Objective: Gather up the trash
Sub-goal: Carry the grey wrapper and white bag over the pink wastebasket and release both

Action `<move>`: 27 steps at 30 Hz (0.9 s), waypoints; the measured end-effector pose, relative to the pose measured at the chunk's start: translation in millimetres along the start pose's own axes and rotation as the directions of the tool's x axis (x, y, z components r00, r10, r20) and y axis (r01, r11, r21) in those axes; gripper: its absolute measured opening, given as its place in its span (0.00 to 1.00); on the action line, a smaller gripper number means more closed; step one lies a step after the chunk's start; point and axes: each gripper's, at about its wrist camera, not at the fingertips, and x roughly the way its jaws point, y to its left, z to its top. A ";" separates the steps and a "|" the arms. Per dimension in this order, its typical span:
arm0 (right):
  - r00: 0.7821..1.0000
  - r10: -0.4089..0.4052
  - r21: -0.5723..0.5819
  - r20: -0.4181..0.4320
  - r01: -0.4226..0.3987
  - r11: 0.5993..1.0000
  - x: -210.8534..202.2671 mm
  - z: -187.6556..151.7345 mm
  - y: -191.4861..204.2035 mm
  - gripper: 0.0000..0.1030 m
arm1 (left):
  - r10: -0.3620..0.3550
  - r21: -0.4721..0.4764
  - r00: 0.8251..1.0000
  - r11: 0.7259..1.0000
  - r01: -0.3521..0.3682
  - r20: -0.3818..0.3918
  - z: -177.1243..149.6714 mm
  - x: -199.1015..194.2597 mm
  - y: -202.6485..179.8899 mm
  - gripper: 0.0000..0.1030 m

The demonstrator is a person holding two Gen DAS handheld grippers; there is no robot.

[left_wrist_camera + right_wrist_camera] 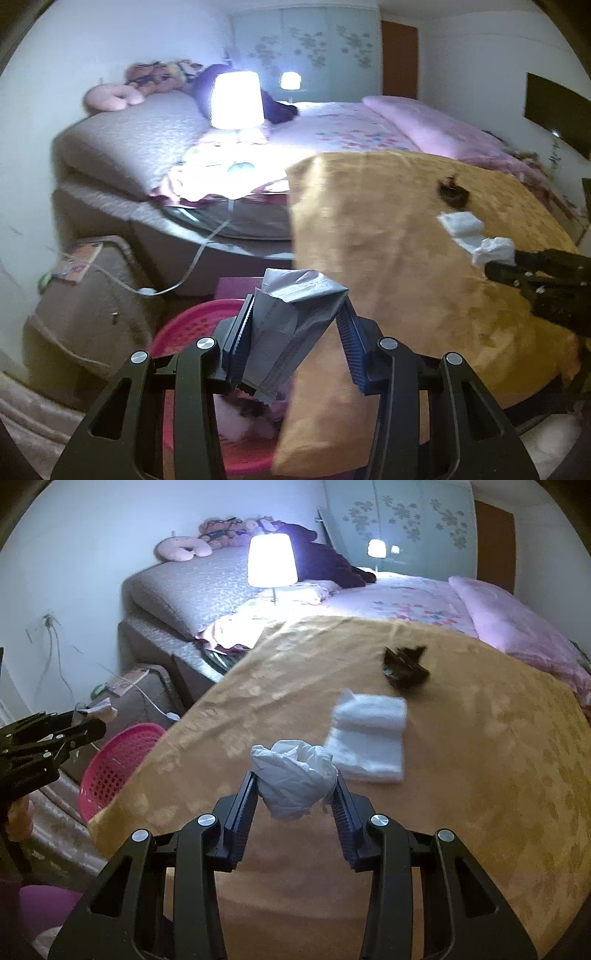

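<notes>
This was a bedroom in a home: a bed (406, 598) with pink bedding lay at twelve o'clock, a lit lamp (272, 560) and soft toys (221, 528) toward eleven.

we can read no text anywhere. the grey packet (291, 325) over the pink basket (184, 325) carries rows of small print, but it is too blurred for us to make out. the flat booklet (75, 264), left of that basket, shows a printed cover, also illegible to us.
</notes>
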 end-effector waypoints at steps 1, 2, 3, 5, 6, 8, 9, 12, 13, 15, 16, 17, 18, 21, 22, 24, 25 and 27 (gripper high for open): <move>1.000 0.005 -0.008 0.004 -0.005 1.000 1.1 3.8 4.5 0.38 | 0.005 -0.015 1.000 1.000 -0.005 0.000 -1.0 -1.7 6.6 0.41; 1.000 0.009 -0.013 0.006 -0.009 1.000 2.0 6.1 7.5 0.38 | 0.010 -0.028 1.000 1.000 -0.010 0.001 -2.0 -2.9 11.6 0.41; 1.000 0.017 -0.023 0.009 -0.017 1.000 3.5 10.5 13.4 0.38 | 0.020 -0.046 1.000 0.999 -0.020 0.001 -3.4 -4.1 19.1 0.41; 1.000 0.026 -0.037 0.012 -0.025 0.999 6.1 16.2 21.5 0.38 | 0.035 -0.074 0.999 0.997 -0.035 0.000 -5.6 -5.1 30.3 0.41; 0.999 0.033 -0.045 0.011 -0.032 0.998 8.4 19.5 27.2 0.38 | 0.043 -0.089 0.999 0.995 -0.043 -0.003 -6.9 -4.5 36.7 0.41; 0.999 0.048 -0.054 0.007 -0.048 0.997 11.5 22.8 34.4 0.38 | 0.061 -0.109 0.998 0.992 -0.062 -0.009 -9.8 -3.0 44.6 0.41; 0.998 0.063 -0.058 0.002 -0.063 0.996 14.2 25.1 39.8 0.38 | 0.069 -0.123 0.998 0.990 -0.070 -0.015 -11.1 -1.4 49.9 0.41; 0.996 0.090 -0.067 -0.007 -0.090 0.994 19.8 28.1 52.1 0.38 | 0.077 -0.164 0.996 0.983 -0.082 -0.035 -16.1 3.9 64.2 0.41; 0.995 0.099 -0.073 -0.012 -0.100 0.992 22.8 29.9 57.7 0.38 | 0.082 -0.169 0.996 0.982 -0.087 -0.039 -17.5 5.4 66.4 0.41; 0.993 0.117 -0.083 -0.022 -0.118 0.989 28.6 32.5 67.7 0.38 | 0.097 -0.174 0.994 0.979 -0.104 -0.047 -21.1 8.0 71.2 0.41; 0.991 0.131 -0.090 -0.031 -0.133 0.987 33.4 34.3 74.7 0.38 | 0.104 -0.177 0.993 0.978 -0.111 -0.053 -23.3 9.6 73.1 0.41; 0.989 0.141 -0.095 -0.040 -0.144 0.985 37.2 35.9 80.8 0.38 | 0.105 -0.181 0.993 0.977 -0.115 -0.061 -25.7 11.6 75.5 0.41; 0.987 0.150 -0.100 -0.049 -0.155 0.983 41.4 37.4 85.8 0.38 | 0.106 -0.188 0.992 0.975 -0.118 -0.070 -28.0 13.4 77.6 0.41; 0.982 0.177 -0.114 -0.072 -0.184 0.976 50.7 40.4 101.9 0.38 | 0.109 -0.197 0.990 0.973 -0.125 -0.088 -32.7 16.5 81.5 0.41; 0.979 0.186 -0.123 -0.080 -0.195 0.973 53.6 40.5 108.5 0.38 | 0.111 -0.199 0.990 0.972 -0.128 -0.092 -34.2 17.5 82.6 0.41; 0.975 0.200 -0.139 -0.095 -0.212 0.967 59.1 41.2 119.2 0.39 | 0.112 -0.203 0.989 0.971 -0.130 -0.098 -36.3 18.9 84.5 0.41; 0.973 0.207 -0.148 -0.104 -0.221 0.964 62.5 41.8 126.2 0.39 | 0.112 -0.204 0.989 0.970 -0.131 -0.099 -36.6 19.2 85.7 0.41; 0.968 0.221 -0.161 -0.119 -0.238 0.958 67.6 42.1 136.6 0.39 | 0.120 -0.206 0.988 0.969 -0.138 -0.099 -37.2 19.6 86.4 0.41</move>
